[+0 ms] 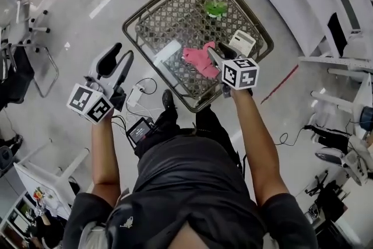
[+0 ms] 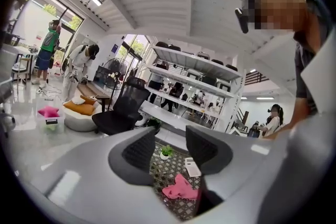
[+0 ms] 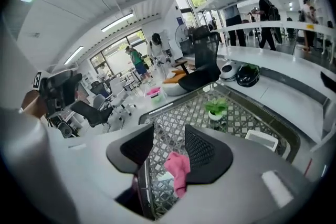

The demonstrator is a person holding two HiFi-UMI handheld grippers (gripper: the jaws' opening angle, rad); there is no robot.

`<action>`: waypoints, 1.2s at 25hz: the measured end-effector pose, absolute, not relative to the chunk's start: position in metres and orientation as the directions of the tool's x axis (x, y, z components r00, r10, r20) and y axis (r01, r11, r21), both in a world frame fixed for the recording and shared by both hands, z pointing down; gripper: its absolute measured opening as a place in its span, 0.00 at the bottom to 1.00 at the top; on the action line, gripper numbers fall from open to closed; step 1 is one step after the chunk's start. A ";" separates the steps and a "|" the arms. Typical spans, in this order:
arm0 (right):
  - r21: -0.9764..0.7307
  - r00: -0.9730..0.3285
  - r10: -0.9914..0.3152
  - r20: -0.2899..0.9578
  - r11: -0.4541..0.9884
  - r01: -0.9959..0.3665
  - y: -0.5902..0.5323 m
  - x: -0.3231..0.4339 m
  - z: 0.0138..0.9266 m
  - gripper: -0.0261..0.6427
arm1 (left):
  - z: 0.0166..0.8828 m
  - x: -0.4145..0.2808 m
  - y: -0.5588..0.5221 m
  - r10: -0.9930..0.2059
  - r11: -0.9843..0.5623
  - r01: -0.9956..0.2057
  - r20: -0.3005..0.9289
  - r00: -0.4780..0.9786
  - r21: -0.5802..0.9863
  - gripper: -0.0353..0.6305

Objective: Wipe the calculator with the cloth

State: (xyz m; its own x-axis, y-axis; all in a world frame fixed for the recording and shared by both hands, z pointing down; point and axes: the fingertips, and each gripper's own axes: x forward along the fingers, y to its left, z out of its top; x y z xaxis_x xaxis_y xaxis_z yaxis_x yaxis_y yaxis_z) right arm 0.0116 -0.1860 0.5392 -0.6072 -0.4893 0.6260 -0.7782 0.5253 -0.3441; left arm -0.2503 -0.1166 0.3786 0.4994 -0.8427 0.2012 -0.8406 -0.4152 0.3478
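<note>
Nearest the lens, at the bottom of the head view, a dark shirt and two forearms stretched up-frame. Further up, right of centre, the calculator: pale, lying flat on the glass-topped lattice table, close to its right rim. Probably light and rigid, and likely to skate on the glass under a wipe. Best steadied by its long edges, clear of the keys. Just left of it, the pink cloth, crumpled. Looks soft and limp, easiest taken at a raised fold. Over the cloth's right edge, between cloth and calculator, the right gripper, jaws spread and pinching nothing. In the right gripper view, cloth showing in the gap below the pads, contact not certain, calculator off to the right of the frame. Lower left of the table, out over the floor and well apart from both things, the left gripper, jaws likewise spread and empty, pointed toward cloth and calculator. Toward the table's far end, higher in the frame, a small green plant.
</note>
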 end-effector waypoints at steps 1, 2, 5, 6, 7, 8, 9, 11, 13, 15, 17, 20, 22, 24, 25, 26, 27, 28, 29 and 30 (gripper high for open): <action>-0.350 -0.604 -0.468 0.645 0.522 -0.778 -0.185 0.010 0.556 0.29 | 0.385 -0.251 -0.116 -0.843 -0.407 -0.842 0.209 0.495 0.354 0.38; -0.355 -0.600 -0.447 0.663 0.518 -0.778 -0.183 0.009 0.574 0.30 | 0.393 -0.251 -0.115 -0.843 -0.399 -0.844 0.219 0.491 0.359 0.38; -0.365 -0.587 -0.389 0.710 0.510 -0.779 -0.177 0.002 0.622 0.31 | 0.411 -0.253 -0.113 -0.841 -0.377 -0.847 0.244 0.482 0.374 0.38; -0.364 -0.580 -0.371 0.725 0.508 -0.781 -0.176 0.000 0.637 0.31 | 0.415 -0.255 -0.113 -0.842 -0.370 -0.849 0.251 0.479 0.377 0.38; -0.362 -0.571 -0.354 0.741 0.505 -0.784 -0.174 -0.002 0.651 0.32 | 0.418 -0.257 -0.113 -0.842 -0.364 -0.851 0.256 0.475 0.379 0.39; -0.360 -0.562 -0.339 0.754 0.502 -0.786 -0.172 -0.004 0.664 0.32 | 0.421 -0.259 -0.113 -0.843 -0.358 -0.853 0.261 0.470 0.381 0.38; -0.359 -0.555 -0.325 0.766 0.501 -0.788 -0.169 -0.005 0.676 0.33 | 0.424 -0.261 -0.113 -0.844 -0.351 -0.855 0.265 0.466 0.383 0.38; -0.352 -0.541 -0.297 0.787 0.504 -0.789 -0.165 -0.007 0.696 0.34 | 0.427 -0.264 -0.112 -0.847 -0.339 -0.859 0.273 0.456 0.384 0.38; -0.342 -0.526 -0.268 0.807 0.514 -0.787 -0.160 -0.008 0.715 0.35 | 0.430 -0.267 -0.113 -0.849 -0.331 -0.863 0.279 0.449 0.382 0.38; -0.330 -0.511 -0.241 0.825 0.528 -0.782 -0.156 -0.008 0.730 0.37 | 0.433 -0.268 -0.113 -0.849 -0.324 -0.866 0.286 0.444 0.382 0.38; -0.320 -0.493 -0.212 0.843 0.540 -0.778 -0.152 -0.008 0.743 0.38 | 0.435 -0.268 -0.114 -0.849 -0.318 -0.868 0.293 0.440 0.382 0.38; -0.313 -0.470 -0.179 0.864 0.540 -0.781 -0.147 -0.006 0.760 0.38 | 0.441 -0.266 -0.112 -0.846 -0.313 -0.867 0.301 0.441 0.388 0.38; -0.298 -0.449 -0.169 0.877 0.543 -0.785 -0.145 -0.004 0.770 0.37 | 0.444 -0.264 -0.112 -0.843 -0.313 -0.865 0.305 0.443 0.392 0.38; -0.272 -0.431 -0.175 0.885 0.557 -0.785 -0.146 -0.001 0.777 0.37 | 0.446 -0.262 -0.112 -0.841 -0.312 -0.864 0.309 0.444 0.395 0.38; -0.255 -0.422 -0.182 0.888 0.568 -0.783 -0.146 0.001 0.778 0.35 | 0.447 -0.261 -0.112 -0.841 -0.311 -0.863 0.309 0.445 0.397 0.38; -0.237 -0.413 -0.192 0.890 0.579 -0.780 -0.147 0.004 0.779 0.30 | 0.449 -0.260 -0.111 -0.840 -0.311 -0.863 0.309 0.445 0.398 0.38; -0.221 -0.406 -0.202 0.891 0.587 -0.779 -0.149 0.007 0.780 0.25 | 0.450 -0.259 -0.111 -0.840 -0.310 -0.863 0.309 0.445 0.399 0.38; -0.213 -0.404 -0.211 0.890 0.590 -0.779 -0.150 0.009 0.781 0.20 | 0.452 -0.257 -0.112 -0.840 -0.310 -0.862 0.309 0.446 0.400 0.38; -0.214 -0.408 -0.218 0.886 0.589 -0.779 -0.152 0.010 0.781 0.17 | 0.453 -0.256 -0.112 -0.839 -0.311 -0.862 0.310 0.448 0.401 0.38; -0.223 -0.418 -0.220 0.881 0.587 -0.778 -0.153 0.011 0.780 0.14 | 0.455 -0.254 -0.113 -0.837 -0.313 -0.861 0.312 0.450 0.402 0.38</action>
